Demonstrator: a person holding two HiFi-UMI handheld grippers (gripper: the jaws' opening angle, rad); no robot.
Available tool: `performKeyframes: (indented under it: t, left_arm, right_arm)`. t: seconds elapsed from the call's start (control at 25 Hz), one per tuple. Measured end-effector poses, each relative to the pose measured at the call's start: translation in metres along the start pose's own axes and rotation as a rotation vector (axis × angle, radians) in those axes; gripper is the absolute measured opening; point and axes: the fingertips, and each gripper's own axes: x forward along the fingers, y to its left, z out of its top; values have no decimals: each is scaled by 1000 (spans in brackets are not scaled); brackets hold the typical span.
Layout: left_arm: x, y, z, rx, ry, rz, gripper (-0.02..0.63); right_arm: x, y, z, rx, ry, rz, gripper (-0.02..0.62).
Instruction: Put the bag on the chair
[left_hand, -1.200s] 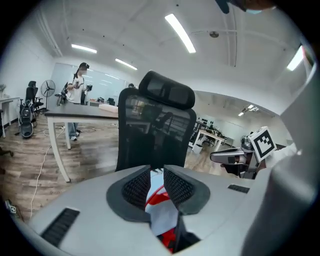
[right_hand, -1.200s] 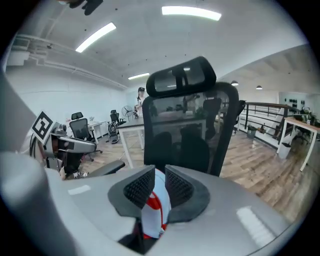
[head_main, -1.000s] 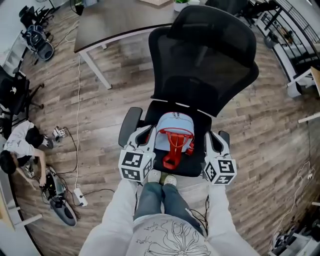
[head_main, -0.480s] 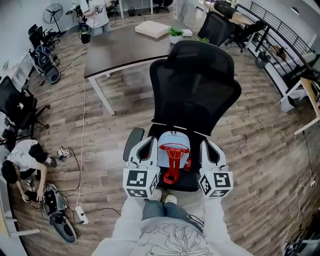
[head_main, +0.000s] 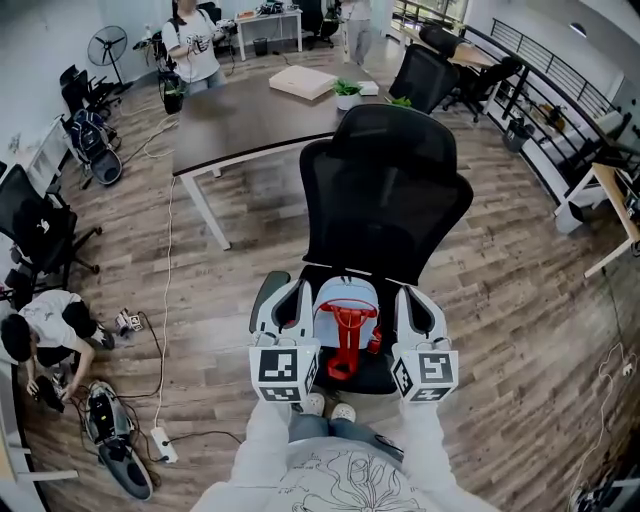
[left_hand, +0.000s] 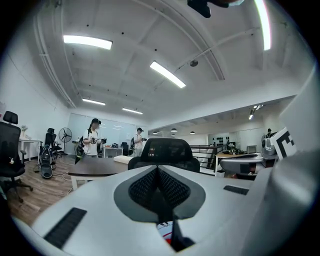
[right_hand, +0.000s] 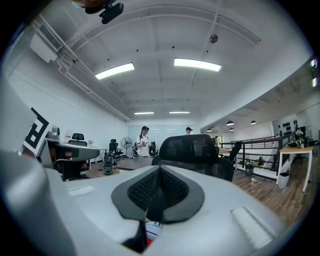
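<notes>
Wood-plank floor (head_main: 520, 300), with a dark table (head_main: 250, 115) at the far side. Black mesh office chair (head_main: 385, 190) at centre, its backrest on the far side. Light-blue bag (head_main: 340, 298) with red straps, lying on the chair seat between the armrests. Left gripper (head_main: 285, 300) just left of the bag and right gripper (head_main: 412, 300) just right of it, both pointing toward the backrest; each pair of jaws is fully together with nothing between them, the right pair having just finished closing
</notes>
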Motion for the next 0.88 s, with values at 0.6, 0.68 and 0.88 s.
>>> performKeyframes:
  t: [0.6,0.68,0.88]
  left_arm:
    - [5,7,0,-68,-14,-8,6]
    - [6,6,1,-58,-15,-14,6]
    - [9,5,4,-52,-17,-25,6]
  right_arm:
    - [4,-6,7,5,-23,-31,14]
    - [6,-6,8,-3,-23,-29,14]
    - [9,-7,11,-5,-24,-28,14]
